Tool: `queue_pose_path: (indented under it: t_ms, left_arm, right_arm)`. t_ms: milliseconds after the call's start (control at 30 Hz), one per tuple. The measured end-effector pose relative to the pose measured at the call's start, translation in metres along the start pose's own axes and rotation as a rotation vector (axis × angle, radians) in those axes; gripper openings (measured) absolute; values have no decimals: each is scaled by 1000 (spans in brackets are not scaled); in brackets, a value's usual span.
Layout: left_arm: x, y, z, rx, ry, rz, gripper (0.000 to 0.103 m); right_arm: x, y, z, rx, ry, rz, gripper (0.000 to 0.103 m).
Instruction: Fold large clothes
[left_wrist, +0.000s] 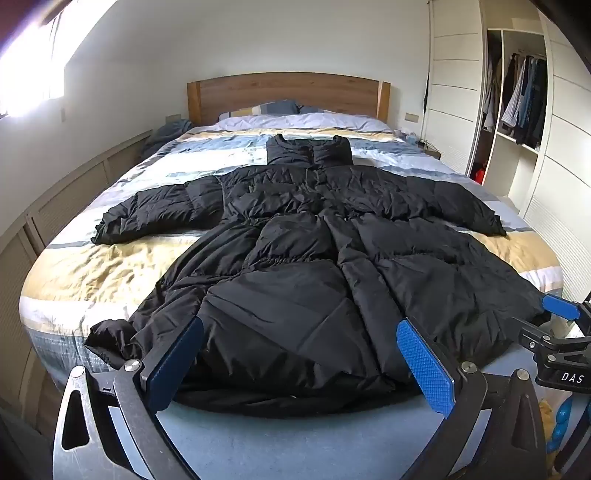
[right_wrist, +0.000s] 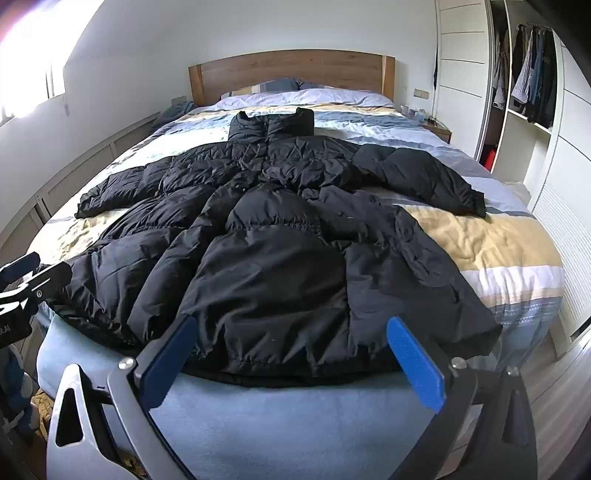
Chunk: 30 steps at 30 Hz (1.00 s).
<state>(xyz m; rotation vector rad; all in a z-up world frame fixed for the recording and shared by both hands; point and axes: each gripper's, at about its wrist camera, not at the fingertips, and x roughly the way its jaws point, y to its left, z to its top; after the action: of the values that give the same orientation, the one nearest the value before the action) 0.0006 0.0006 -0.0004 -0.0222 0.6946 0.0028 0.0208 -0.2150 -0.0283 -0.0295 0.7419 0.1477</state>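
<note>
Left wrist view: the left hand-held gripper hangs at the foot of the bed, fingers spread wide and holding nothing, with the hem of the black puffer coat lying between and just beyond them. The coat is spread face up along the bed, collar toward the headboard, both sleeves flung out sideways. The hem corner on this side is bunched and droops over the mattress edge. A grab made here would likely take only the top layer of slick padded fabric, so the back panel could lag and the fold come out skewed. The right hand-held gripper shows at the frame's right edge, near the other hem corner.

Right wrist view: the right hand-held gripper is likewise spread and empty, just short of the hem. From here the coat looks heavily rumpled through the skirt, and the right sleeve lies well out across the striped duvet. Folding without smoothing first risks trapped air and ridges, and the bulky quilting may spring back open. Uneven lifts by the two grippers could also drag the duvet or slide the coat off the foot of the bed.
</note>
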Motion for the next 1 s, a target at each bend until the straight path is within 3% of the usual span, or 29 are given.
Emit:
queue_pose_path:
  t_ms: [1000]
  left_arm:
    - [3, -8, 0, -1, 32, -8, 103]
  right_arm:
    - [2, 1, 2, 2, 9, -6, 103]
